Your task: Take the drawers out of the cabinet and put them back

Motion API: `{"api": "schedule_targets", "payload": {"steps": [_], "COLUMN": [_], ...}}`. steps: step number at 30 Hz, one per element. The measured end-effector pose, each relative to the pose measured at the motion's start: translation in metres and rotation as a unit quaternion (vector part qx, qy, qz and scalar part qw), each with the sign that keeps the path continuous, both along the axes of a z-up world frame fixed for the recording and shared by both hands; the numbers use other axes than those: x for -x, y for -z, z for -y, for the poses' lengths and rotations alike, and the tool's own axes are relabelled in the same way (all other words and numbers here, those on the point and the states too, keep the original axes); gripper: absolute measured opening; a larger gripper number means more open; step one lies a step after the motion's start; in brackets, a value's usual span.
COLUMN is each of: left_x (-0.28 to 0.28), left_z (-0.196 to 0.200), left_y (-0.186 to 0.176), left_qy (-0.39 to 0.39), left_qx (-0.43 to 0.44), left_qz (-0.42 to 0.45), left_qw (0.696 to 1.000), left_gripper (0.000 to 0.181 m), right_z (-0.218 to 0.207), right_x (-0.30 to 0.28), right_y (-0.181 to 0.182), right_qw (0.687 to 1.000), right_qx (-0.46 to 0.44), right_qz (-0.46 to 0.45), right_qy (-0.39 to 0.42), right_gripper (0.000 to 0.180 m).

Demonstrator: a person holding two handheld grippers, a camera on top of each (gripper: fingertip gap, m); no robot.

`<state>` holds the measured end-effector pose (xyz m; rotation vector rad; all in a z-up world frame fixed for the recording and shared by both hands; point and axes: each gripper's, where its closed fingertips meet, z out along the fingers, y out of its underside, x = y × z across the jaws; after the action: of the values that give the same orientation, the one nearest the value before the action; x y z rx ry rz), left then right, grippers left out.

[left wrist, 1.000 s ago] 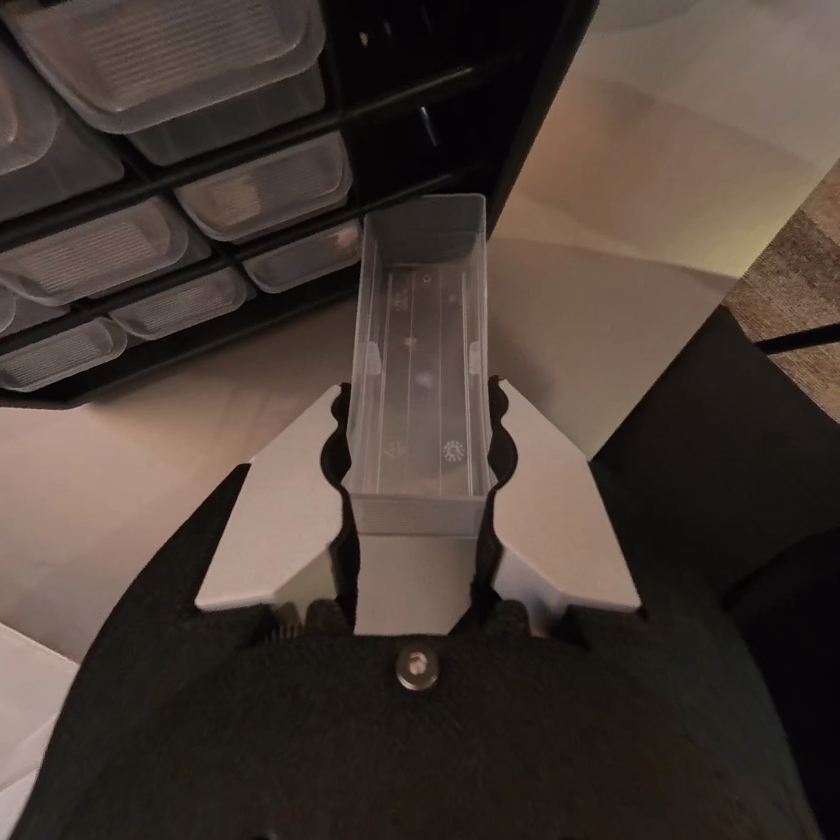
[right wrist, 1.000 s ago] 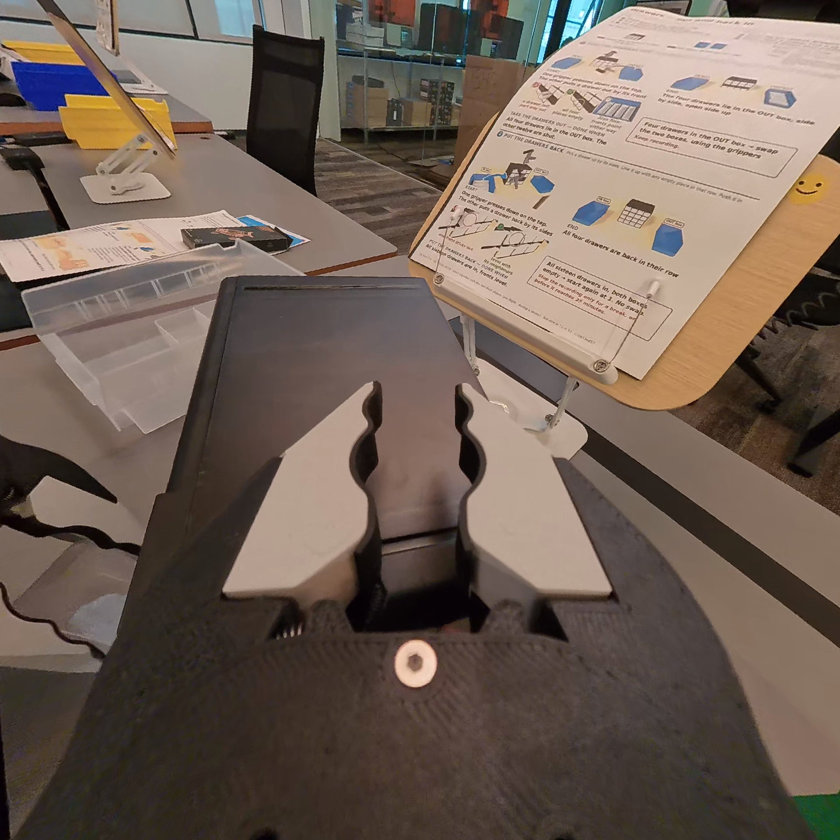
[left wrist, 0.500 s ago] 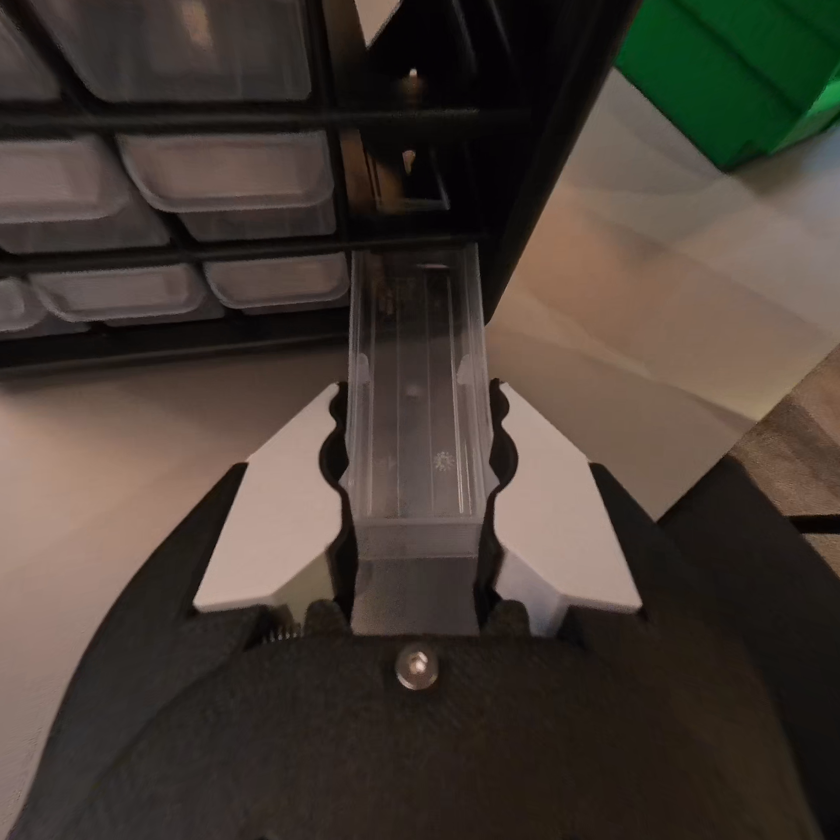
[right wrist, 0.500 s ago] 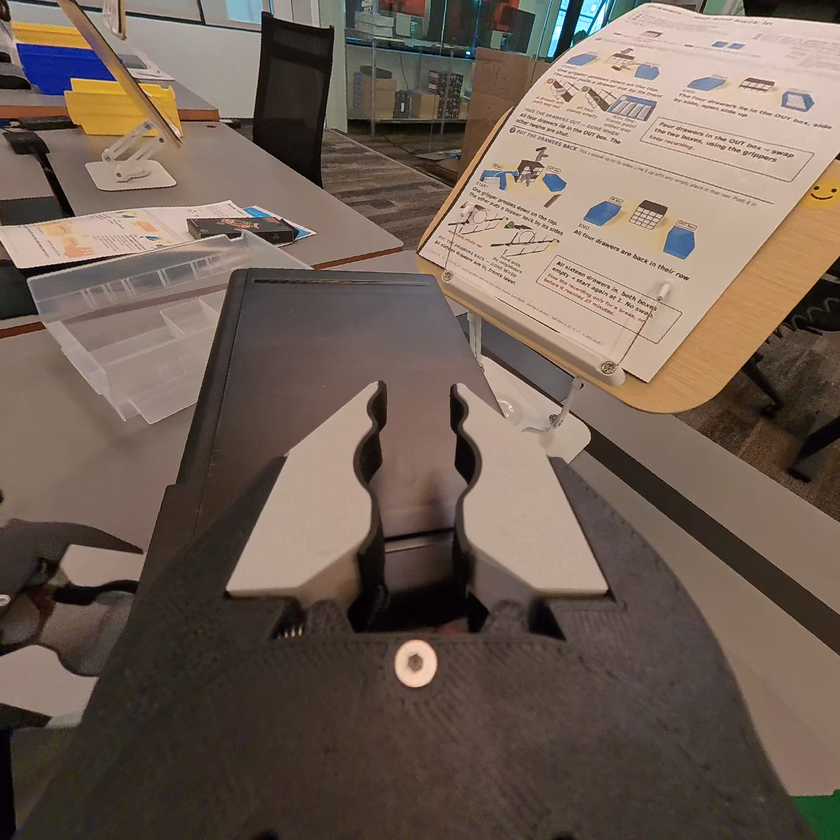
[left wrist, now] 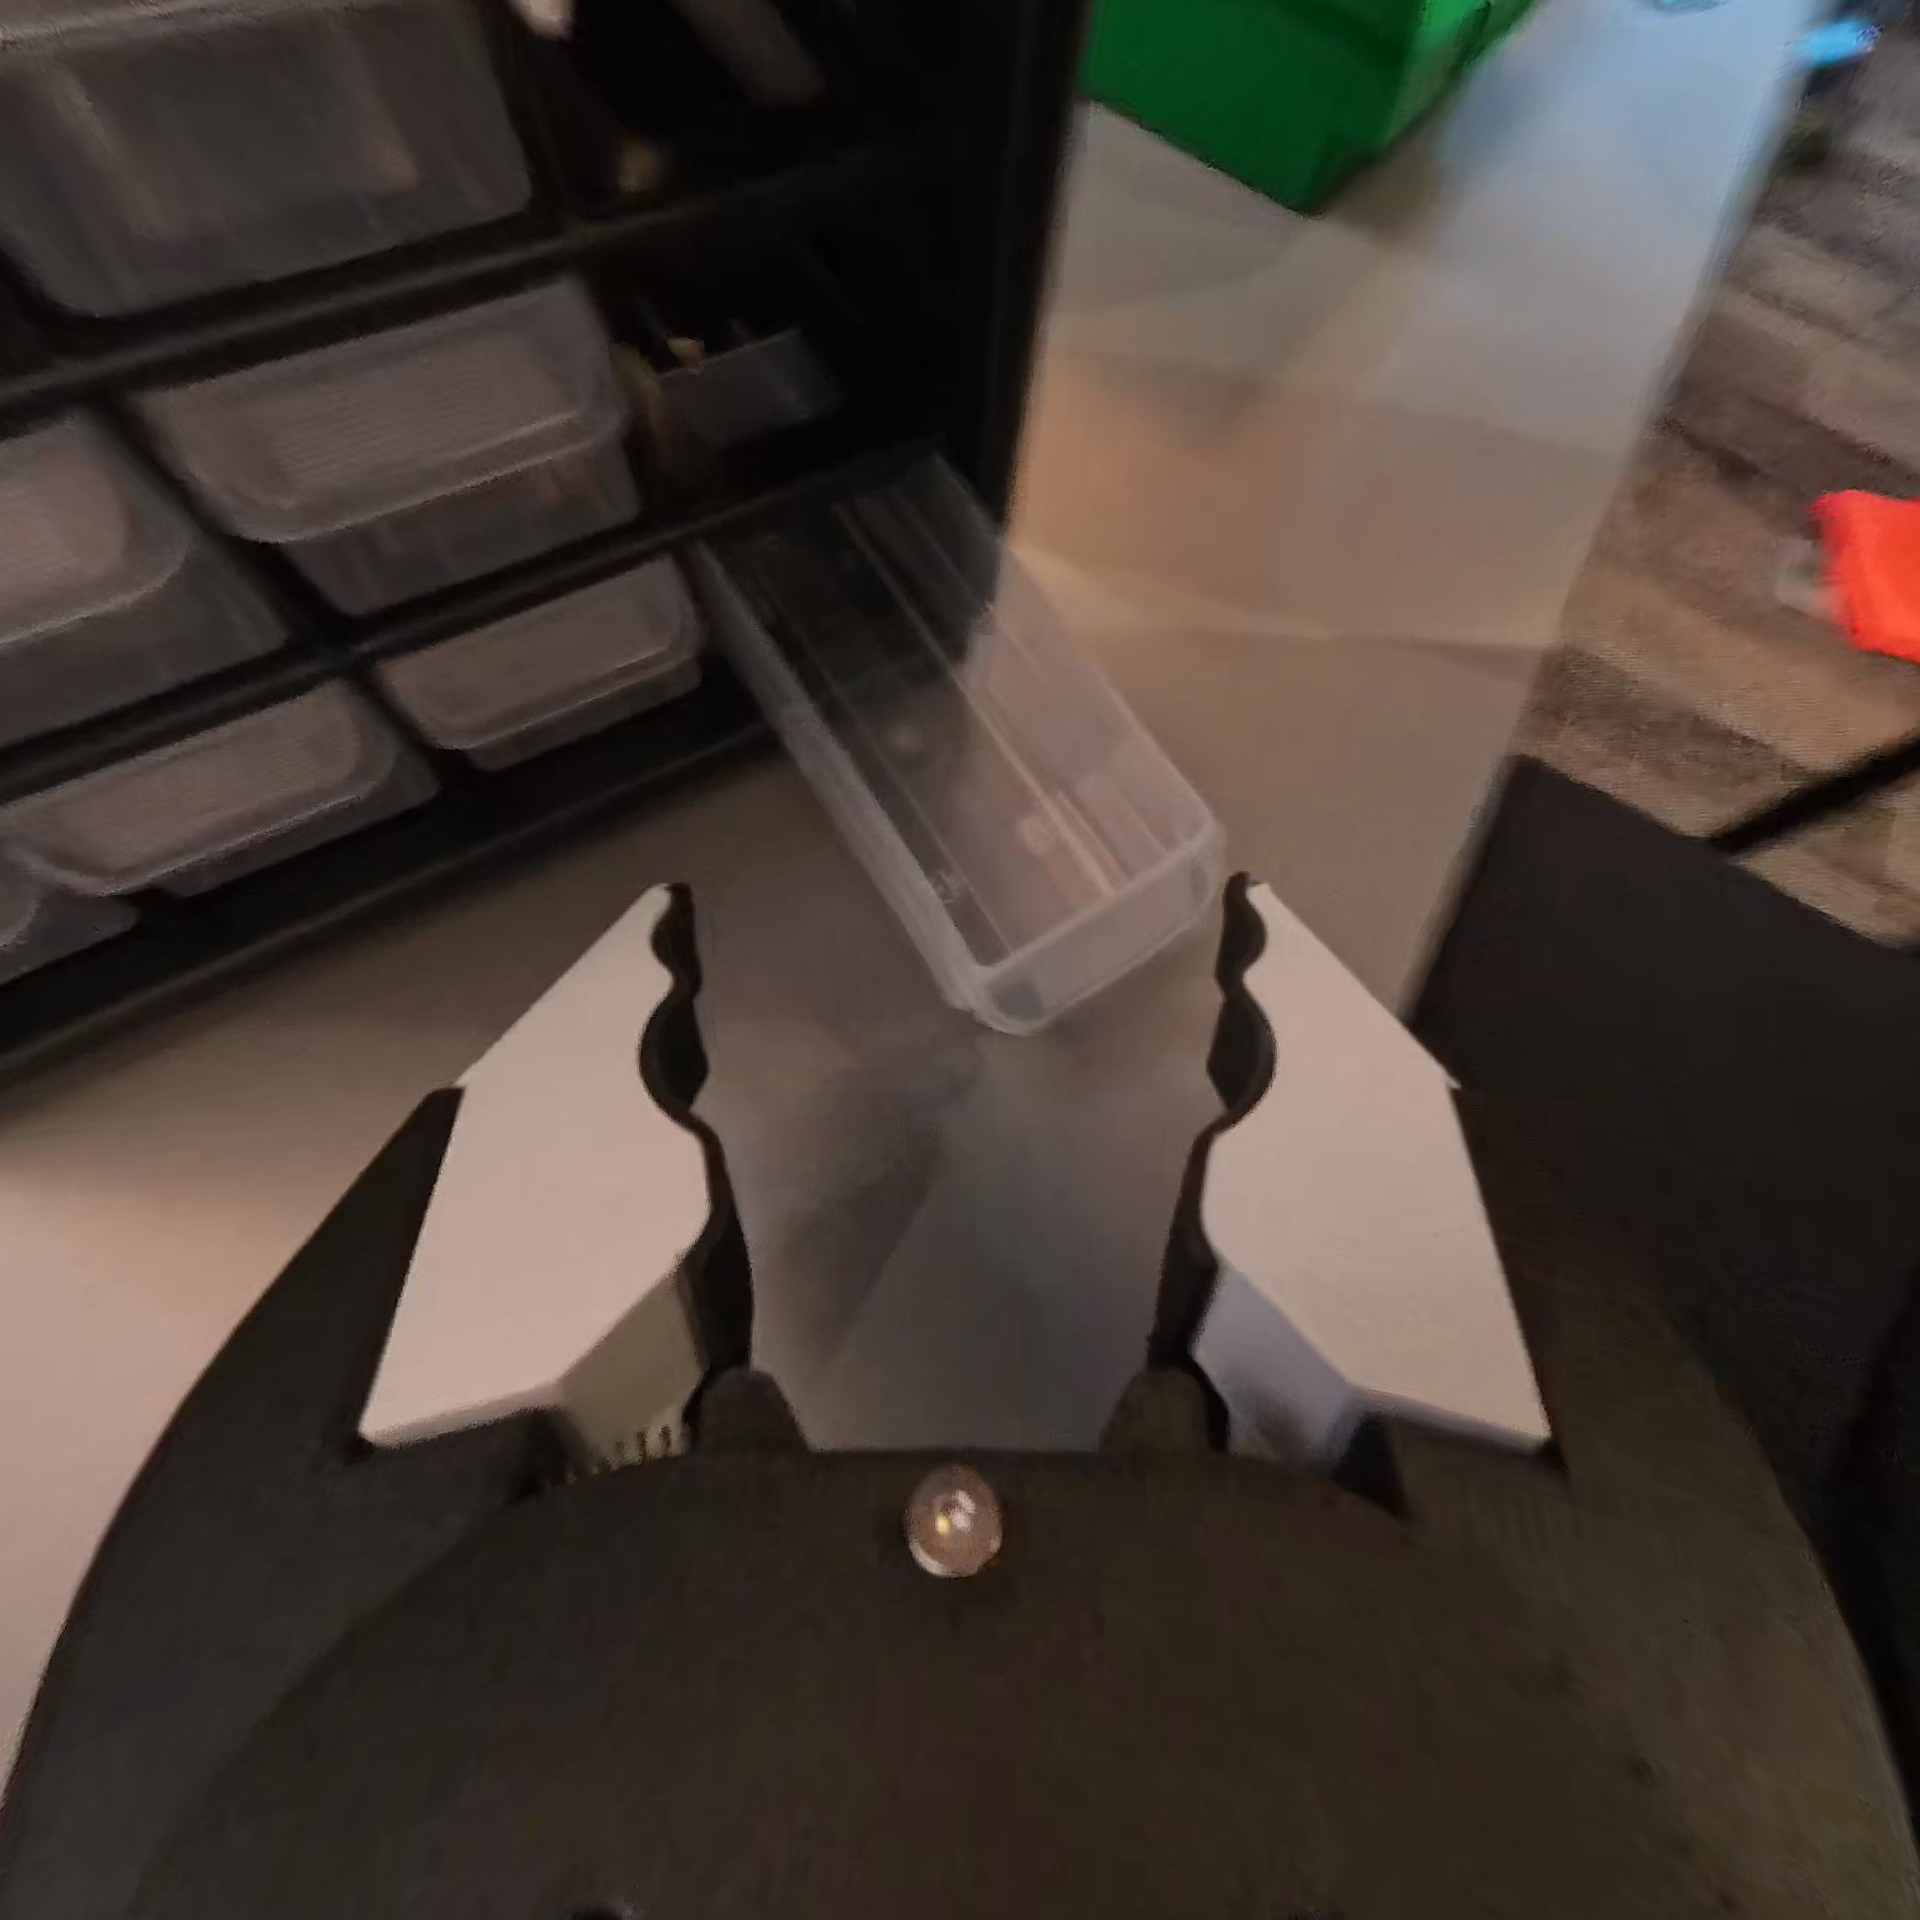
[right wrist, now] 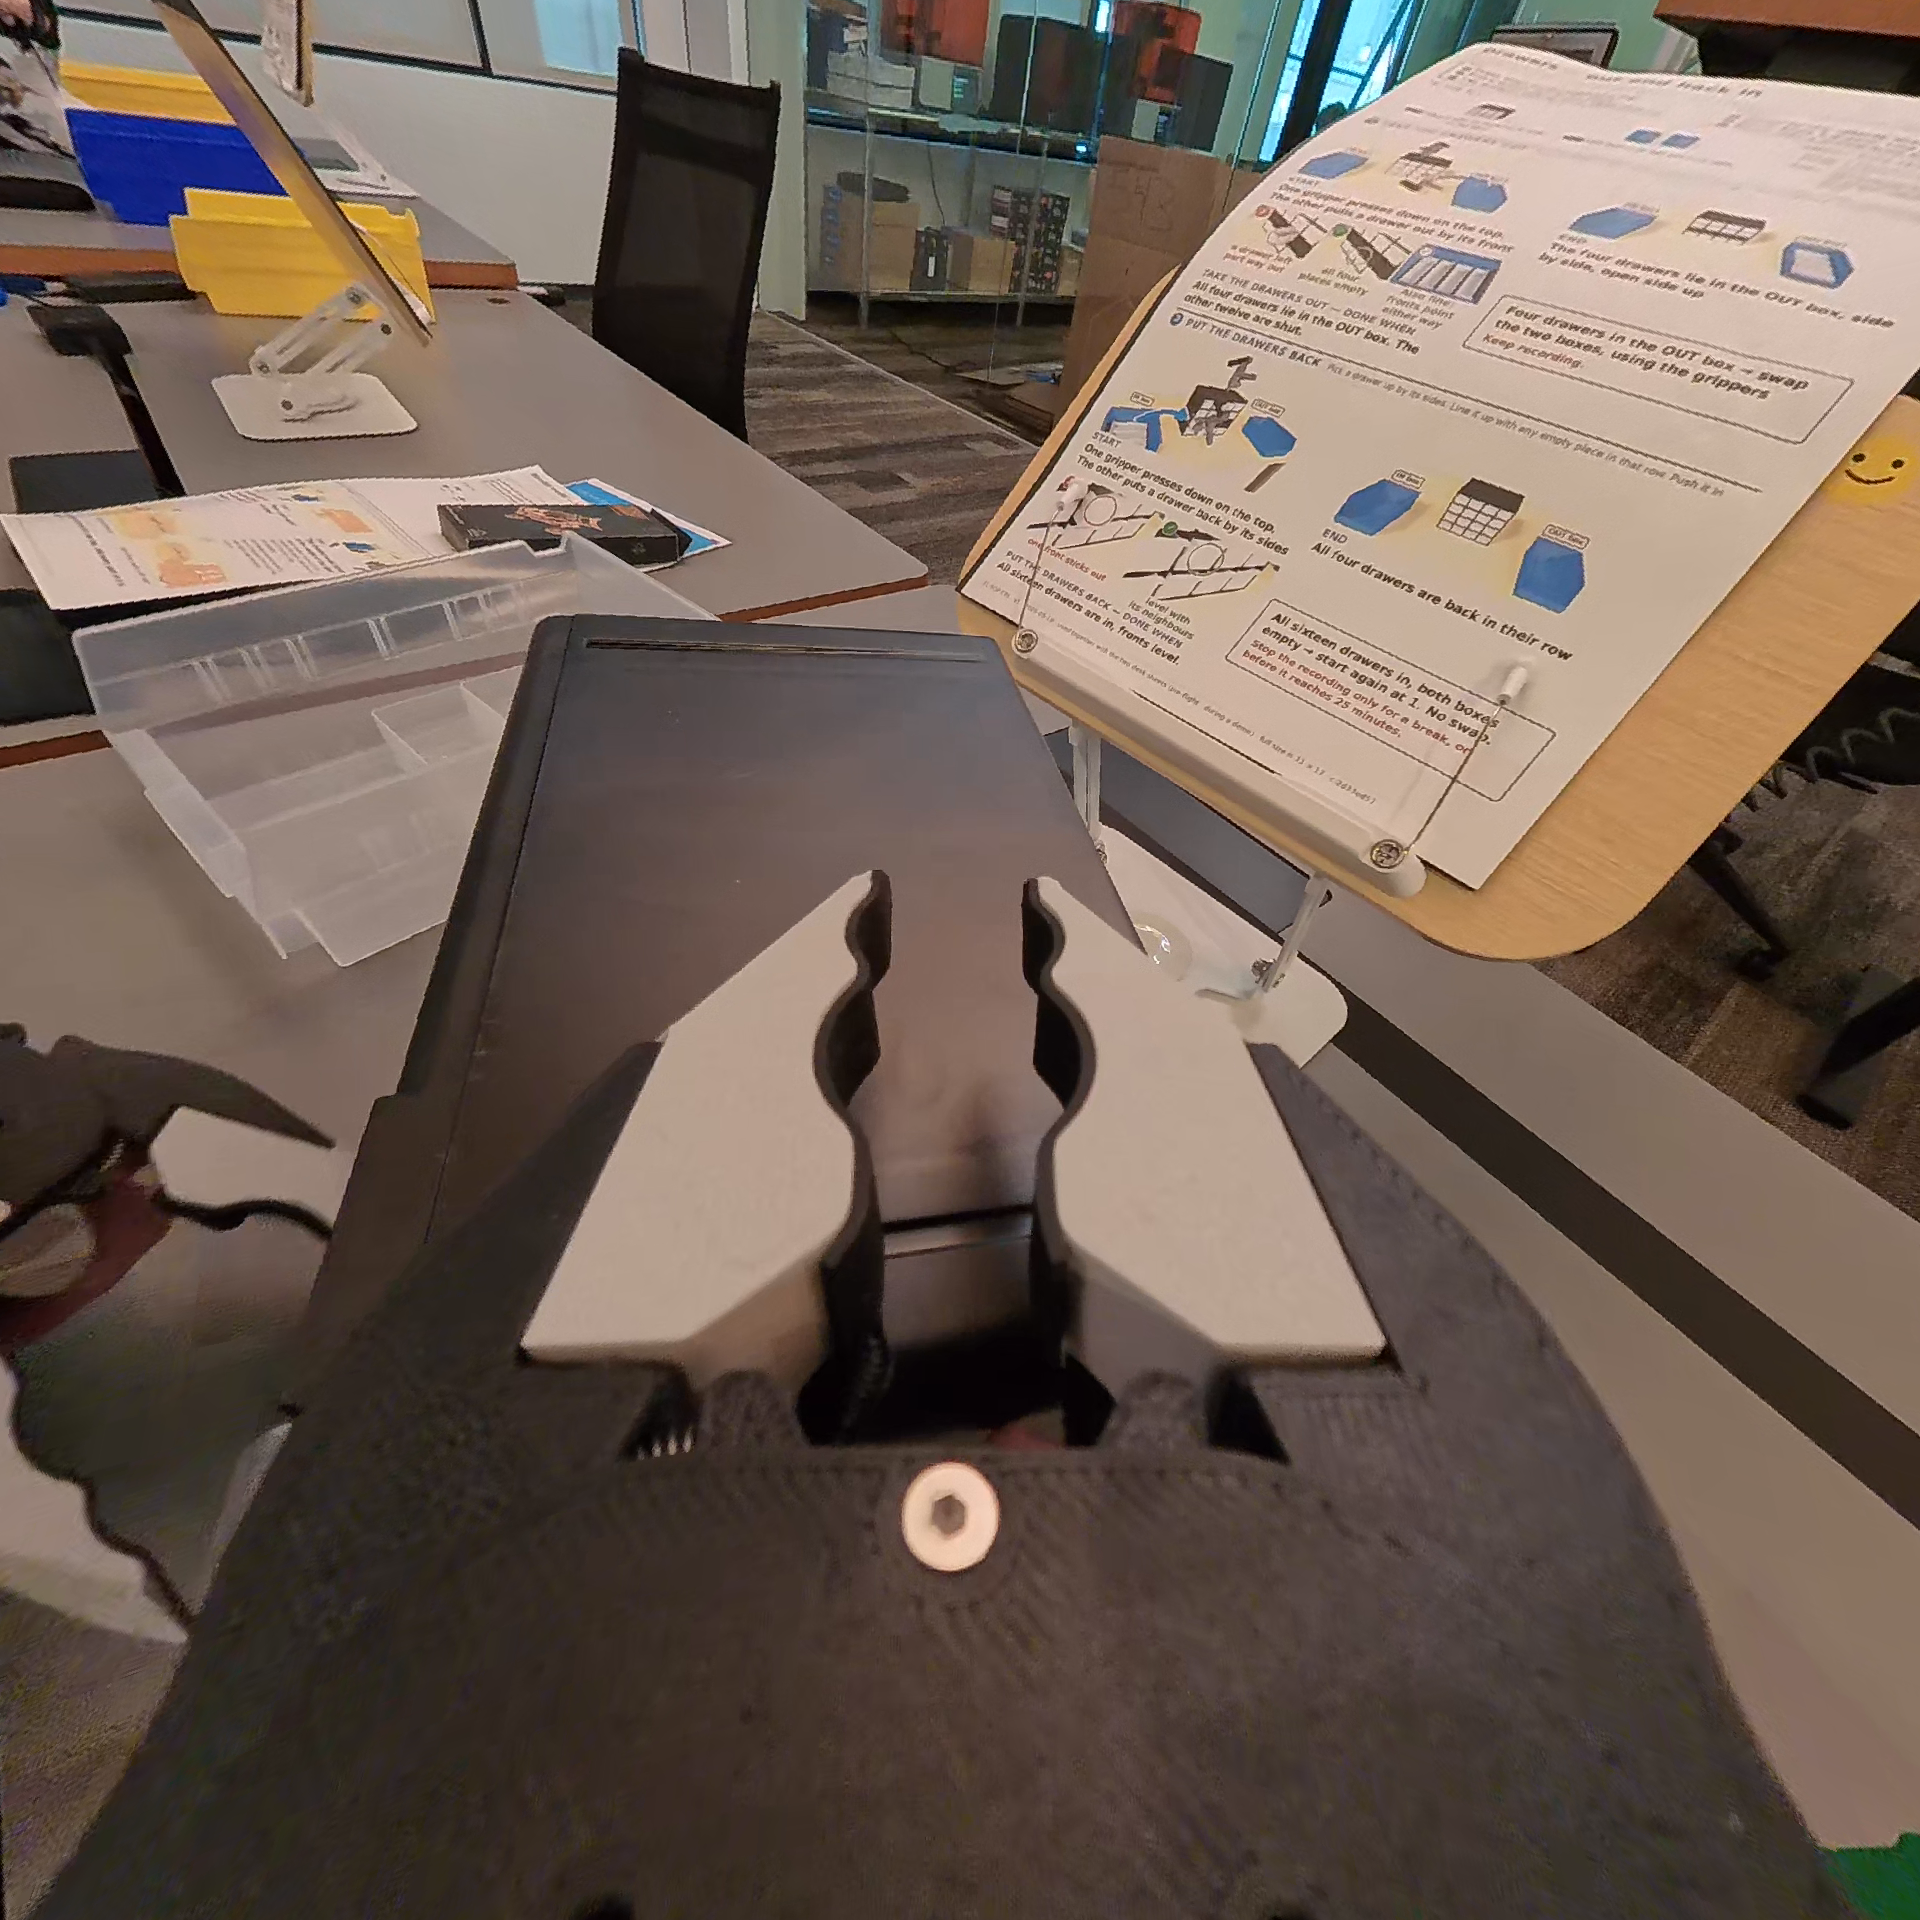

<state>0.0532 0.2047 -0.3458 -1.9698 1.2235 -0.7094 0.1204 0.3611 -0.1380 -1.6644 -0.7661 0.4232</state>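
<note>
The black cabinet [left wrist: 1023, 312] holds several translucent drawers [left wrist: 405, 447]. A clear empty drawer [left wrist: 997, 790] sits partly in the bottom right slot and sticks out at an angle toward me. My left gripper [left wrist: 958, 891] is open and empty, its fingertips [left wrist: 675, 904] just short of the drawer's near end. It also shows at the left edge of the right wrist view [right wrist: 156, 1174]. My right gripper [right wrist: 956, 888] rests on the cabinet's flat top [right wrist: 727, 831]. Its jaws are almost closed with only a narrow gap and nothing between them.
A clear compartment box [right wrist: 312, 748] lies left of the cabinet. An instruction sheet on a wooden stand [right wrist: 1455, 468] stands to the right. A green bin [left wrist: 1278, 94] is behind the cabinet. The table edge and a black seat [left wrist: 1662, 1091] are at the right.
My left gripper pushed the clear drawer into the bottom right slot, then opened and drew back. The drawer now hangs out askew. My right gripper stayed on the cabinet top.
</note>
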Motion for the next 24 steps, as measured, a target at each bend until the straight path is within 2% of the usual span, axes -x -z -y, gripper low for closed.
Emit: {"api": "schedule_targets", "payload": {"steps": [4,6,8,10,13,14,15,20,24], "left_x": [-0.007,-0.005,-0.005,-0.003,-0.002,-0.001,-0.002,0.009,0.055], "left_z": [-0.040,-0.059,-0.070,-0.081,-0.098,-0.105,-0.108,-0.103,-0.091], "left_y": [-0.006,-0.011,-0.008,-0.004,-0.007,-0.008,-0.011,-0.017,-0.054], "left_qy": [-0.070,-0.112,-0.155,-0.207,-0.258,-0.272,-0.277,-0.271,-0.280], "left_qx": [-0.055,-0.089,-0.076,-0.048,-0.085,-0.104,-0.114,-0.116,-0.164], "left_qz": [-0.011,-0.017,-0.013,-0.001,0.007,0.010,0.018,0.032,0.036], "left_qw": [0.996,0.990,0.985,0.977,0.962,0.957,0.954,0.955,0.945], "left_gripper": [0.111,0.106,0.112,0.122,0.140,0.153,0.158,0.156,0.138], "right_z": [0.001,0.001,0.001,0.001,0.001,0.001,0.001,0.003,0.007], "right_x": [0.000,0.000,0.001,0.001,0.001,0.001,0.001,0.002,0.006], "right_y": [-0.001,-0.001,-0.001,-0.001,-0.001,-0.001,-0.001,-0.001,0.001], "right_qw": [1.000,1.000,1.000,1.000,1.000,1.000,1.000,1.000,0.999], "right_qx": [-0.013,-0.013,-0.014,-0.014,-0.017,-0.018,-0.018,-0.019,-0.024], "right_qz": [0.003,0.006,0.007,0.006,0.007,0.007,0.007,0.011,0.033], "right_qy": [-0.005,-0.005,-0.005,-0.006,-0.005,-0.005,-0.005,-0.008,-0.019], "right_gripper": [0.020,0.020,0.020,0.020,0.019,0.018,0.018,0.018,0.015]}}
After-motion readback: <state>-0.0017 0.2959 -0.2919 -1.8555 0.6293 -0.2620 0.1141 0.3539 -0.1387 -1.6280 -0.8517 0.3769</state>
